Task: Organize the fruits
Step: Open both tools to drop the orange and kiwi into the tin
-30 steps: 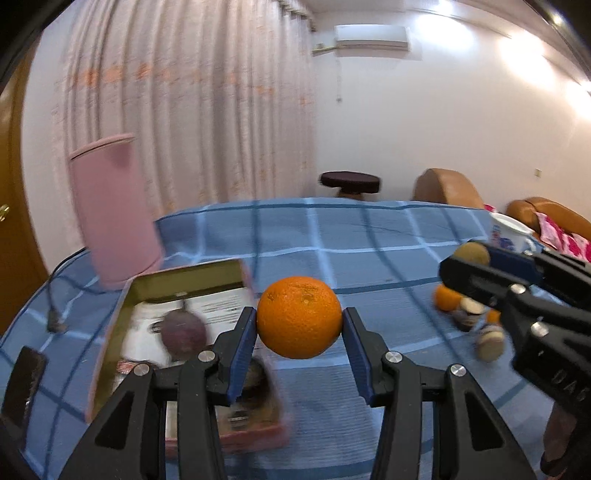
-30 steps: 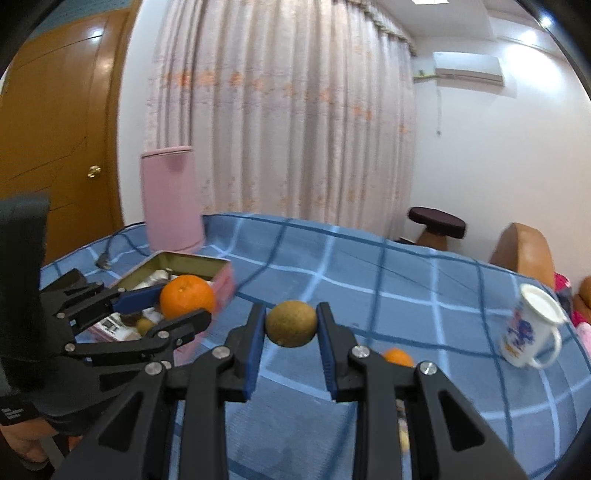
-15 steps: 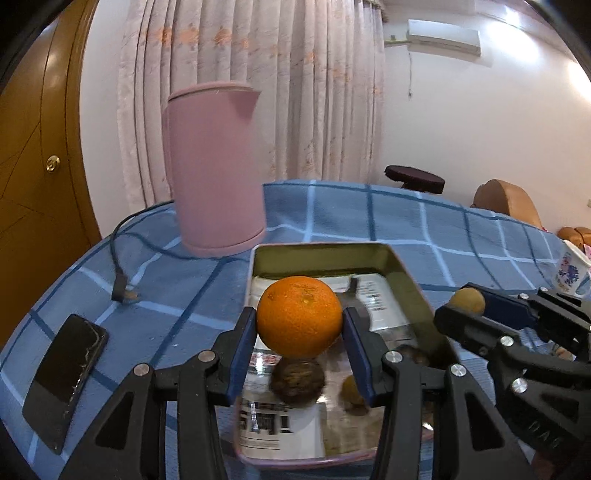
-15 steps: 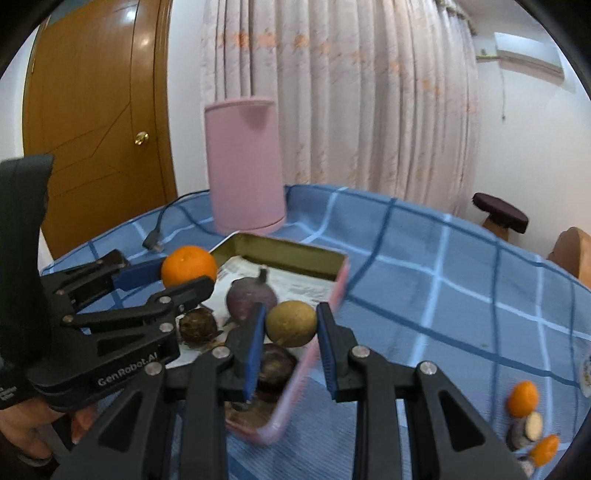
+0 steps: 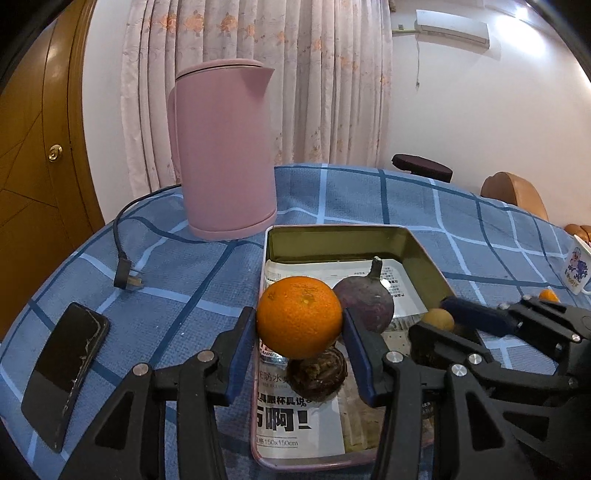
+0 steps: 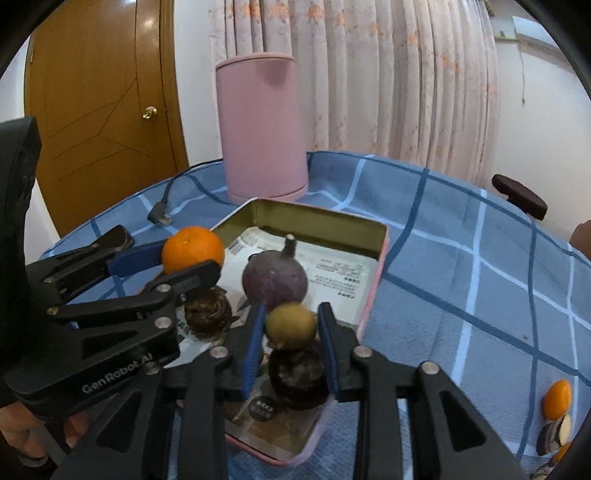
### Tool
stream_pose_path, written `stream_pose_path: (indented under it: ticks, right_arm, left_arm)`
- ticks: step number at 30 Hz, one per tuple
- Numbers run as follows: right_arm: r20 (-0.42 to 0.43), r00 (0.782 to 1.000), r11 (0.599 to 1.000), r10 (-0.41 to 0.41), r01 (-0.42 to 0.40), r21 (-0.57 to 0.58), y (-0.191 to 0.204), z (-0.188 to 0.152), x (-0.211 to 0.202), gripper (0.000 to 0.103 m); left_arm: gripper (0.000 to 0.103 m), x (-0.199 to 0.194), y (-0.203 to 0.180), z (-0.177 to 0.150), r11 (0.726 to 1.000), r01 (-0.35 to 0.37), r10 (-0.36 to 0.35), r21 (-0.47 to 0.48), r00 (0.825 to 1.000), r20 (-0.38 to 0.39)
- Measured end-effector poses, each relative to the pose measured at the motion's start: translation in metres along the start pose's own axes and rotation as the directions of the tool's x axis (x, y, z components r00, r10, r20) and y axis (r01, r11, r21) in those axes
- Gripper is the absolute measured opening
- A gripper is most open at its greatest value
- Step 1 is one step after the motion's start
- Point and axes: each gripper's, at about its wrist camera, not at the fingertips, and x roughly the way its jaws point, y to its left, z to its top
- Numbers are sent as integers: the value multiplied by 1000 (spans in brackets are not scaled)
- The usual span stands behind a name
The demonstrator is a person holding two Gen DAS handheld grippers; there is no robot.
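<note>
My left gripper clenches the orange above the tin's near-left corner. My right gripper has just been opening; the small yellow-green fruit between its jaws could roll off the 1 dark fruit beneath.

Room, as seen: white walls, plain. Wood door at left w/ brass knob. Full-height pale curtains, pink floral print, drawn, daylight glowing thru. Wall AC unit top right. Dark round stool behind table; tan leather chair beside it. Table under blue checked cloth.
</note>
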Motion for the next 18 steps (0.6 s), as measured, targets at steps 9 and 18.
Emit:
stream_pose_path:
  ticks: [9, 18]
  right_arm:
    - [90, 996, 999, -7, 3, 47, -23, -13, -57, 83]
    - [118, 964, 964, -240, 221, 149, -87, -63, -139, 93]
  left_arm:
    - [74, -27, -17, 5, 999, 33, -33, 18, 998, 46]
    - [74, -47, -104, 3, 972, 182, -190, 146, 981, 46]
